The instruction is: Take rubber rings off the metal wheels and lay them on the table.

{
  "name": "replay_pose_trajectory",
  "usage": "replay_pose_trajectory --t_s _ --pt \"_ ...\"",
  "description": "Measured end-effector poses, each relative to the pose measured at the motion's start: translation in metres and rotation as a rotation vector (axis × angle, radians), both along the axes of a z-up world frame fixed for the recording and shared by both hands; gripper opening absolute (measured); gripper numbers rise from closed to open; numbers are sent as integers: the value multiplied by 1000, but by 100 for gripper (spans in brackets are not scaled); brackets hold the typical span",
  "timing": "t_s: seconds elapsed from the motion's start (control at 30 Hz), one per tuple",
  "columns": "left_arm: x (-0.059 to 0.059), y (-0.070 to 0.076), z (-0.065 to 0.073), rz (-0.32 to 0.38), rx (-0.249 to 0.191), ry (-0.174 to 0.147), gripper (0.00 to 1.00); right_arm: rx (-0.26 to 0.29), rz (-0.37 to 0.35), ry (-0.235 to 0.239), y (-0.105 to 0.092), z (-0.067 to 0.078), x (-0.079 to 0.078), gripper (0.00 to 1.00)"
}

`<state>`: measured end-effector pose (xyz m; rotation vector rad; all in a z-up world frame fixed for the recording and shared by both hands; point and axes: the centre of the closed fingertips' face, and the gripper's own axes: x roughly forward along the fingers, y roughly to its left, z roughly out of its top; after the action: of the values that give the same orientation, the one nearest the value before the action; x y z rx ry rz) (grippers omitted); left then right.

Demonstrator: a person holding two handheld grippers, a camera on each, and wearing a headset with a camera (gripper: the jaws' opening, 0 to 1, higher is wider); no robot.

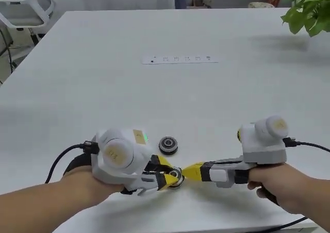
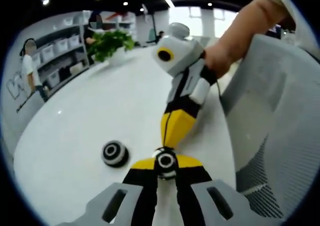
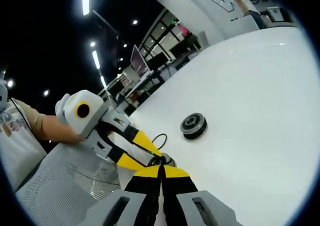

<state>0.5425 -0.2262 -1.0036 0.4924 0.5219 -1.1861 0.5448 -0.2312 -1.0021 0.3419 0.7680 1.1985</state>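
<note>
White table (image 1: 165, 88) spreads before us, with a green leafy plant (image 1: 309, 9) at its far right corner. Close to the near edge we hold the left gripper (image 1: 170, 176) clamped on a small metal wheel with a black rubber ring (image 2: 166, 160). Our right gripper (image 1: 185, 172) has its yellow jaws pressed together, tips touching that wheel; whether they pinch the ring we cannot tell. A second black-ringed metal wheel (image 1: 168, 145) lies flat just beyond.
</note>
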Motion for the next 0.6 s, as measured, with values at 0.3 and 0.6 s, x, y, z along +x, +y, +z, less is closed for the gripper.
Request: replay_pose_trajectory --t_s 0.3,0.6 --pt "0 0 0 -4 0 -3 13 -2 21 -8 4 1 -4 0" --pt "-1 0 0 -6 -2 -4 13 -3 36 -13 6 1 -7 0"
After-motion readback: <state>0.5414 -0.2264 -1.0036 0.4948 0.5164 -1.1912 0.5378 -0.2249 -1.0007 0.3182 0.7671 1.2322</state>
